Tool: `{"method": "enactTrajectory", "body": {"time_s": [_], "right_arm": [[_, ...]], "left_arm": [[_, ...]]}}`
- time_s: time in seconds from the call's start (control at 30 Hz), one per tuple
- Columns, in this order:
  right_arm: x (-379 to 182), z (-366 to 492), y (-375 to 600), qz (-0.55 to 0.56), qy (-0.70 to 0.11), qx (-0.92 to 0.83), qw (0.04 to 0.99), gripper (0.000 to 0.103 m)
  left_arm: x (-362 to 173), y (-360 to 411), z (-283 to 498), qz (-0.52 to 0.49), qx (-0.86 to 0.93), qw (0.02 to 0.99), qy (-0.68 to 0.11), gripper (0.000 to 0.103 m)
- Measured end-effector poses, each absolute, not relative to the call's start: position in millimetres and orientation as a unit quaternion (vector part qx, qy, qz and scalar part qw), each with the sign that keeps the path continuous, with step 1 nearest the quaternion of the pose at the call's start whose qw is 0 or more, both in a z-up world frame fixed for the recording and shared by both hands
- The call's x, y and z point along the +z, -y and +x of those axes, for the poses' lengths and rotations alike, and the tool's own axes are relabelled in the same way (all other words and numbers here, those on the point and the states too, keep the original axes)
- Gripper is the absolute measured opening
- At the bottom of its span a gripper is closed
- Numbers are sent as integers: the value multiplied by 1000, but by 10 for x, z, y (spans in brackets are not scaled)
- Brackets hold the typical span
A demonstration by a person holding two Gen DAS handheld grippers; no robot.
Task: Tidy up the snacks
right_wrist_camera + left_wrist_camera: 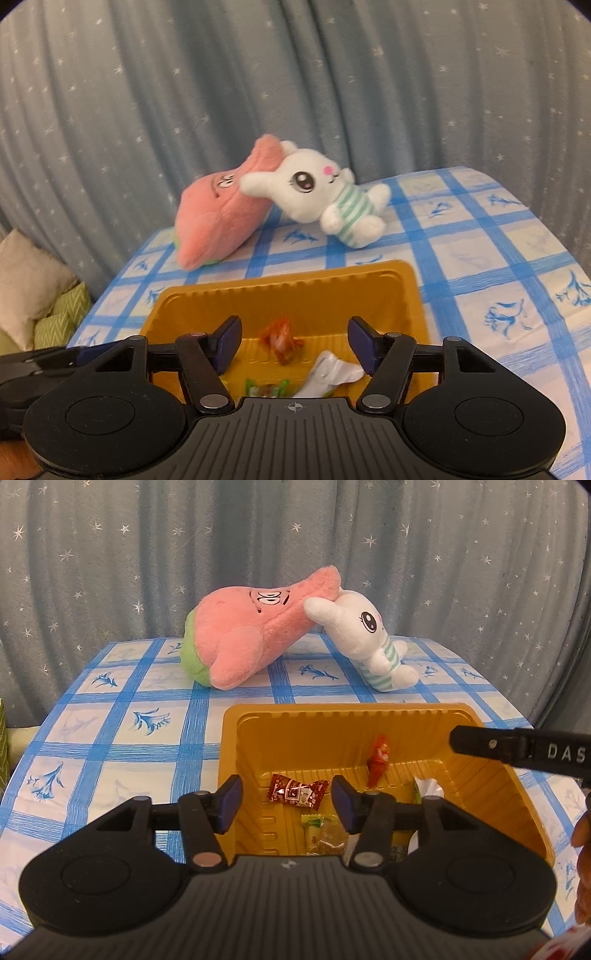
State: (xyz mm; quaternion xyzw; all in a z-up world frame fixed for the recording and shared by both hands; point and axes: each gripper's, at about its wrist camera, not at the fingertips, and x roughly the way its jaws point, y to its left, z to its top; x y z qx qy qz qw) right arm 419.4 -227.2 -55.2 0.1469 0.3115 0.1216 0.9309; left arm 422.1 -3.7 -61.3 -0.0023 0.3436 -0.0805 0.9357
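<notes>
The gold tray [369, 716], thin plastic and prob. light and flexy, sits near-centre on the checked tablecloth [110, 720] and is best taken by its rim. Both the left gripper [286, 801] and right gripper [293, 341] are held part-open over it, nothing gripped. Inside lie a white wrapper [332, 373], a red-brown candy [295, 794] and an orange sweet [282, 341]: light, crinkly, slippery, best pinched at the twisted ends.

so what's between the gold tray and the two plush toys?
Nothing: only bare checked tablecloth lies between the gold tray and the pink plush and white bunny plush. Both wrist views show it.
</notes>
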Motion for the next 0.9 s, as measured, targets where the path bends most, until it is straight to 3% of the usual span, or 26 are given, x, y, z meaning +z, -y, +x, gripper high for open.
{"method": "enactTrajectory", "body": {"time_s": [0.6, 0.8, 0.9], "right_arm": [[-568, 4174, 2373, 125, -319, 96, 935, 64], [-519, 4079, 2447, 107, -312, 88, 940, 79], [-480, 4026, 2480, 103, -307, 86, 942, 85]], "left_arm": [[-576, 67, 4131, 23, -73, 942, -325, 91], [-501, 43, 4024, 30, -62, 945, -319, 103], [-467, 53, 3955, 35, -58, 946, -316, 103]]}}
